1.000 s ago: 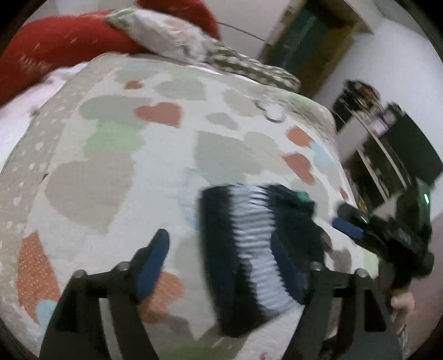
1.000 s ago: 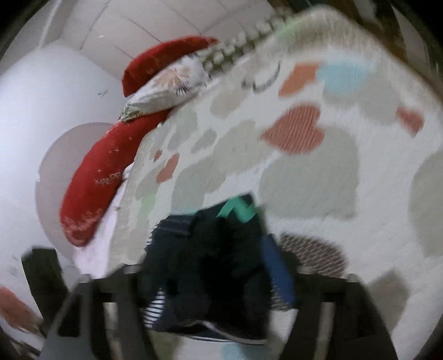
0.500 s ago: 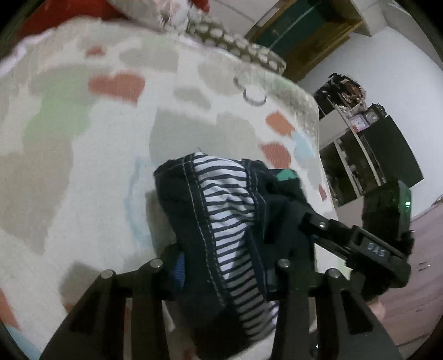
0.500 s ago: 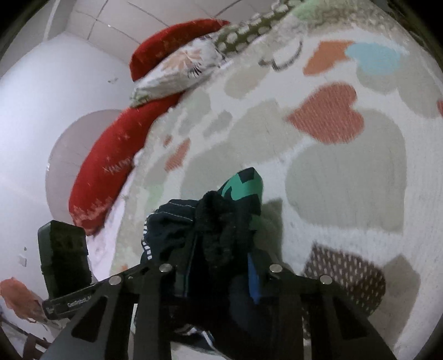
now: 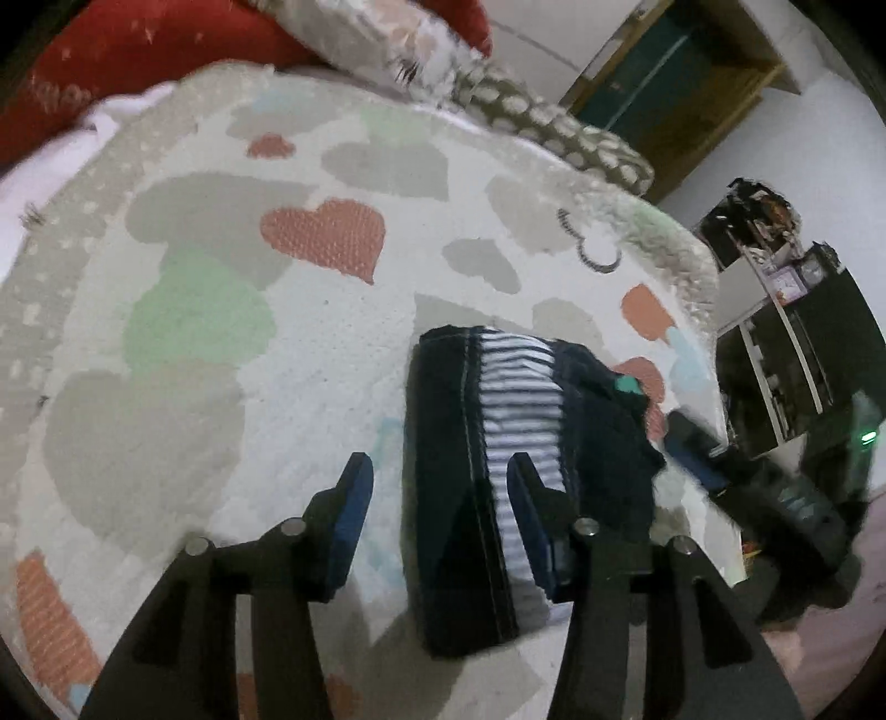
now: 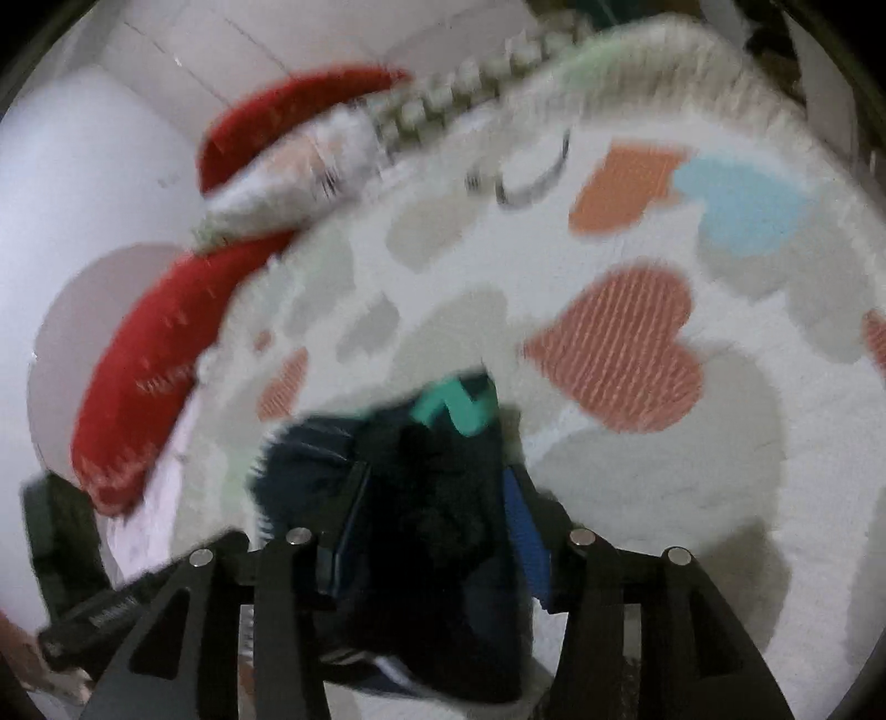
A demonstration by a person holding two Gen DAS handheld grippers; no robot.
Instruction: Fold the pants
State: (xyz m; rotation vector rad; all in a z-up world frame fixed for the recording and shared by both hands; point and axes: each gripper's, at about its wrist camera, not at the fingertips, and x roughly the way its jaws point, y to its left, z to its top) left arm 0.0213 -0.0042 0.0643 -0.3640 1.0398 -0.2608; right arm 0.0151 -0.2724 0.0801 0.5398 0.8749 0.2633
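- Pants (image 5: 476, 471): a dark navy pair, folded into a compact bundle, lying on a white blanket (image 5: 332, 343) printed with grey, coral, green and pale blue hearts.
- A navy-and-white striped panel (image 5: 518, 421) runs along the top of the bundle in the left wrist view, with a line of pale stitching beside it; a small teal patch (image 5: 628, 383) shows at the far right corner.
- Left gripper (image 5: 437, 487): its jaws stand apart with nothing between them gripped. One blue-padded finger (image 5: 351, 509) hangs over bare blanket just left of the bundle; the other overlaps the striped panel, and whether it touches the cloth cannot be told.
- Right gripper (image 6: 432, 509): seen from its own camera, both fingers flank the dark fabric (image 6: 432, 498) closely. The frame is blurred, so whether they clamp it or only sit beside it cannot be told.
- In the left wrist view the right gripper (image 5: 698, 459) appears as a dark, smeared shape at the bundle's right edge.
- The teal patch (image 6: 457, 407) also shows at the far end of the bundle in the right wrist view.
- Beyond the blanket lie a red pillow (image 5: 138, 61), a floral pillow (image 5: 398, 50) and a spotted brown-and-white cushion (image 5: 559, 138).
- A dark shelving unit (image 5: 786, 343) stands by the wall on the right.
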